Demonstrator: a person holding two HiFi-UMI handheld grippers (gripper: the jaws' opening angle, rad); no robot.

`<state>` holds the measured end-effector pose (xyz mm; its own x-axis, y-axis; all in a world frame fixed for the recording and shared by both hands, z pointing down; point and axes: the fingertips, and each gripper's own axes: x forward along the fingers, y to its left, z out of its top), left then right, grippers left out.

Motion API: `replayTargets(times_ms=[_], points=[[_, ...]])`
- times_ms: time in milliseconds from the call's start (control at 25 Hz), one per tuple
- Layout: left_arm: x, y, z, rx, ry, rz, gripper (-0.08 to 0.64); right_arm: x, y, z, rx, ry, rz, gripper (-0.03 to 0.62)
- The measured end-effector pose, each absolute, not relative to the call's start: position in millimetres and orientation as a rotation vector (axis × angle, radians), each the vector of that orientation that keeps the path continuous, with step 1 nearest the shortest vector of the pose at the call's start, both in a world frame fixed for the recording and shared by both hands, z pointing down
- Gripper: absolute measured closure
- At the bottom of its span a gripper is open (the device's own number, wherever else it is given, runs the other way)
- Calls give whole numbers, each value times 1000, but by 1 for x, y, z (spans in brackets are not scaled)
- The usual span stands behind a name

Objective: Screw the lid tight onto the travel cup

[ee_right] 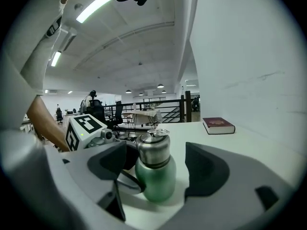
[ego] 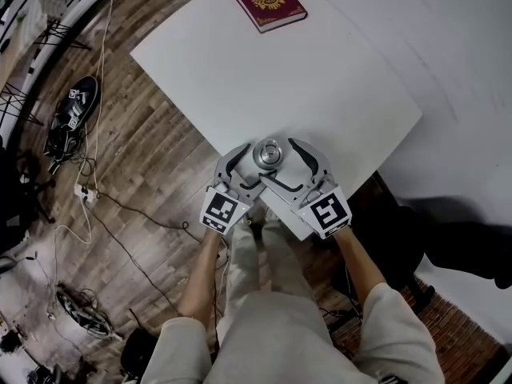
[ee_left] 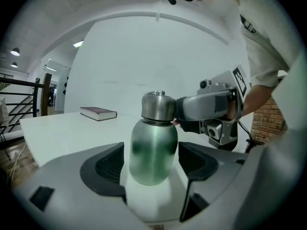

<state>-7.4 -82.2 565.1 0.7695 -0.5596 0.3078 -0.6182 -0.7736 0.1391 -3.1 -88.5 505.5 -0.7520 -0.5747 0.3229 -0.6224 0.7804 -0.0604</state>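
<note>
Cup (ego: 269,154) stands upright on the white table (ego: 320,78), near its closest corner and well apart from the book (ego: 268,1). Lid (ee_right: 153,150) is seated on the neck; whether it is fully threaded cannot be judged from these views. Left gripper (ego: 250,170) is open: its jaws flank the green body (ee_left: 153,150) with the pads close but seemingly not pressing. Right gripper (ego: 290,166) is likewise open, its jaws level with the lid and a clear gap on each side. Assessment: the cup is stiff metal with a smooth, rounded body, so it is likely to slip or turn under a light grip. It looks stable but could be knocked off the nearby edge. Weight depends on contents, which are not visible. Recommended holds: left pads on the widest part of the body, right pads on the straight steel side of the lid.
</note>
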Motion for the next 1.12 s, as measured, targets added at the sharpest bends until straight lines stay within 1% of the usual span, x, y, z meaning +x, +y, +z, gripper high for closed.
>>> replayTargets(times_ms=[400,520,840,1120], points=[[7,-89,561,2765,-849,347,229,-24,-99,497,769,-2725,143,285],[8,-90,560,2769,-843,342,229,-29,-101,495,703,-2721,101,299],[7,-90,559,2779,-836,333,229,-39,-100,496,554,-2728,82,319],[7,-89,559,2790,-835,316,229,-36,-101,494,646,-2776,99,322]])
